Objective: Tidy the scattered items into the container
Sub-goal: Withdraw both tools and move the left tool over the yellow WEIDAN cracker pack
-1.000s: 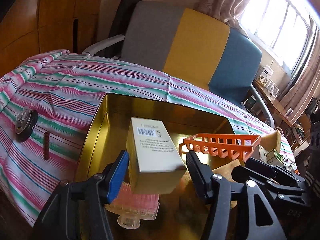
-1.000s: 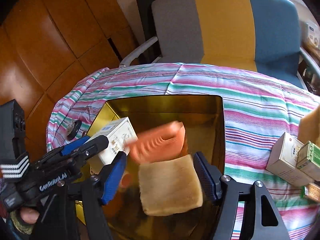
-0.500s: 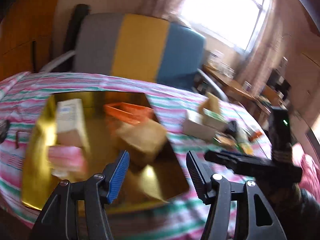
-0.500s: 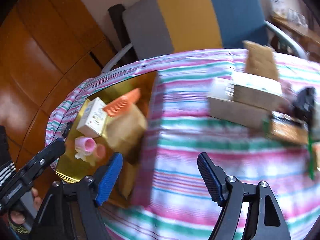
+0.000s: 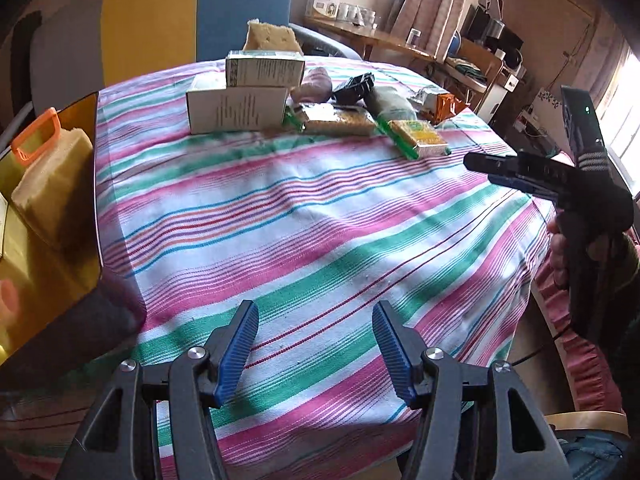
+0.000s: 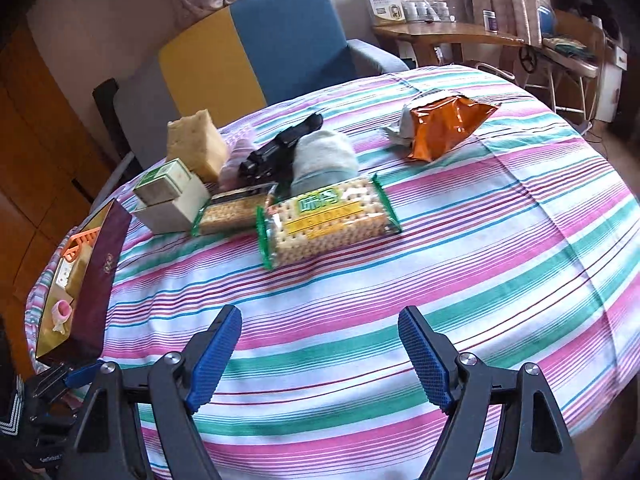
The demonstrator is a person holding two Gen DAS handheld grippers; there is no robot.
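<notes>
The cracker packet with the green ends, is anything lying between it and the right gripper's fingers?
Nothing visible: only bare striped tablecloth lies between the empty right gripper, whose fingers are opening, and the green-ended cracker packet.

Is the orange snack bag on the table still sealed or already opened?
Opened, it seems. In the right wrist view the orange snack bag lies flat on the striped tablecloth, and its left end is torn and crumpled, showing the silver inside.

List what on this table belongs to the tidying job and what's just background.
Job: gold container, cracker packs, stacked boxes, sponge, orange snack bag, rolled towel, black item.
Background: striped tablecloth, armchair, side desk.
</notes>
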